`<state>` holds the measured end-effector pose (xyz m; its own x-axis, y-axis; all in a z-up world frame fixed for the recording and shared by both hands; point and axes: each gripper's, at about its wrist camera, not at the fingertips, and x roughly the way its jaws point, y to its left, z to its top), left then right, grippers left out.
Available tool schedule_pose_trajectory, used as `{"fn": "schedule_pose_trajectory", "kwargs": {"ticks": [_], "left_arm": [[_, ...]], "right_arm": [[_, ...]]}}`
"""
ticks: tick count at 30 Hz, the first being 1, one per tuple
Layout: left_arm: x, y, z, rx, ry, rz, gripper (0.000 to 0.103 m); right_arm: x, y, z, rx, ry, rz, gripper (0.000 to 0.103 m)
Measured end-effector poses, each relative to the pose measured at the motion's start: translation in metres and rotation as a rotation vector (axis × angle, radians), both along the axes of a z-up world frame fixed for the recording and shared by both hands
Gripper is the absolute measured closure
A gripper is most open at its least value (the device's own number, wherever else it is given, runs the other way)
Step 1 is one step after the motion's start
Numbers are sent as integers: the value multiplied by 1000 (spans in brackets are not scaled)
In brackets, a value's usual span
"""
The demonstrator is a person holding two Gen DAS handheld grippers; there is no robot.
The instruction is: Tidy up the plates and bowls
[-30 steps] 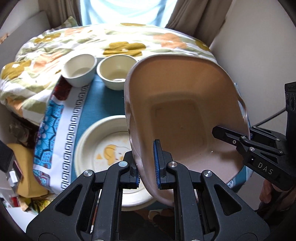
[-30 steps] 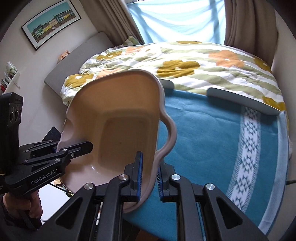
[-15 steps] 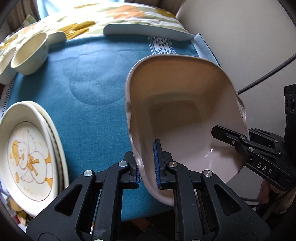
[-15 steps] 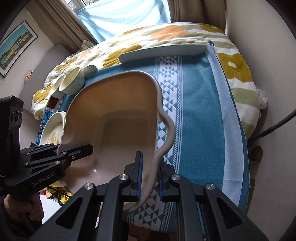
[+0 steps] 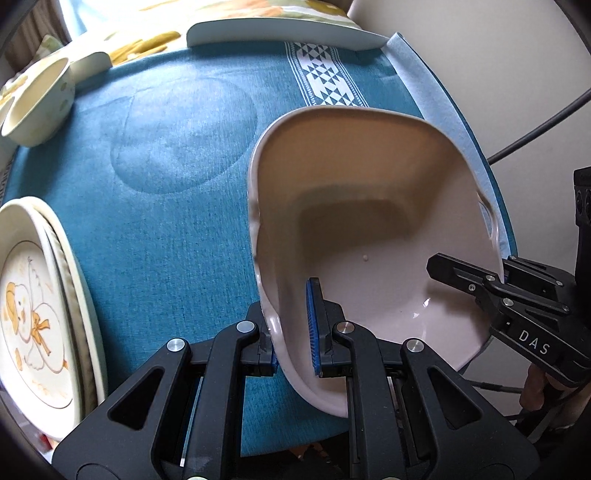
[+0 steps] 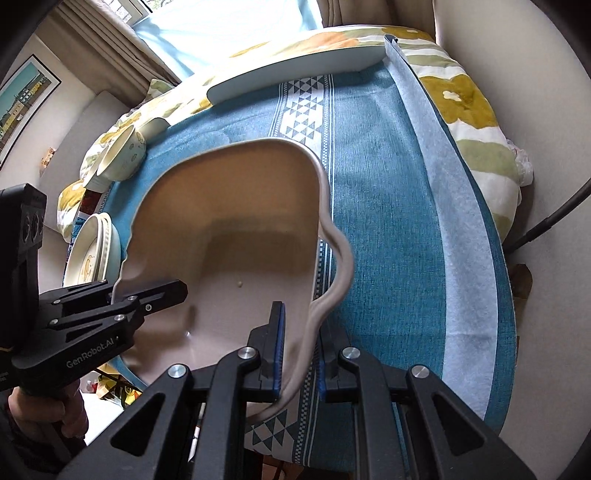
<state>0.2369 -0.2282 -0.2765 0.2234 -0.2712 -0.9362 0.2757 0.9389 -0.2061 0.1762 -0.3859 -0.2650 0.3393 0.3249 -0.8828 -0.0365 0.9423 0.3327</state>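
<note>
A deep pinkish-beige dish with handles (image 5: 369,229) is held between both grippers, low over the blue tablecloth (image 5: 177,206). My left gripper (image 5: 291,332) is shut on its left rim. My right gripper (image 6: 299,350) is shut on its right handle and also shows in the left wrist view (image 5: 480,284). The dish also shows in the right wrist view (image 6: 236,236). A stack of cream plates with a duck picture (image 5: 33,306) lies at the table's left edge. Cream bowls (image 5: 37,103) stand at the far left.
A long white plate (image 5: 280,33) lies along the far edge of the table, with a flowered quilt (image 6: 465,96) behind it. A wall and a black cable (image 5: 535,133) are to the right. The cloth's patterned band (image 5: 325,81) runs past the dish.
Both grippers have carried the dish right and down toward the cloth's right side. The plate stack and bowls have slid to the left of the view.
</note>
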Motion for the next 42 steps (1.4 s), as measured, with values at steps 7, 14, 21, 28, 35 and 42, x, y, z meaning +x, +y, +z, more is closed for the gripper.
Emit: {"fn": "schedule_pose_trajectory", "kwargs": {"ticks": [7,14,21,28,35,42], "left_arm": [[-1,-2,0,37,-19,-15,91],[-2,-1,4,54,-53,-14,37],[-8,9,32,68,-85,4,37],[-23,56,113,58,-222,88,36],[-2,139,173,43,-363,216,1],[65,234,163,-20,-275,344,1]], "right_arm": [[1,-6,-2,55,11,-47,90],[-1,-11,-5,113,20,-96,52],[-8,-19,29,86,-44,-127,52],[1,5,116,-10,-222,-22,51],[55,68,168,83,-362,55,1],[128,147,171,121,-356,135,1]]}}
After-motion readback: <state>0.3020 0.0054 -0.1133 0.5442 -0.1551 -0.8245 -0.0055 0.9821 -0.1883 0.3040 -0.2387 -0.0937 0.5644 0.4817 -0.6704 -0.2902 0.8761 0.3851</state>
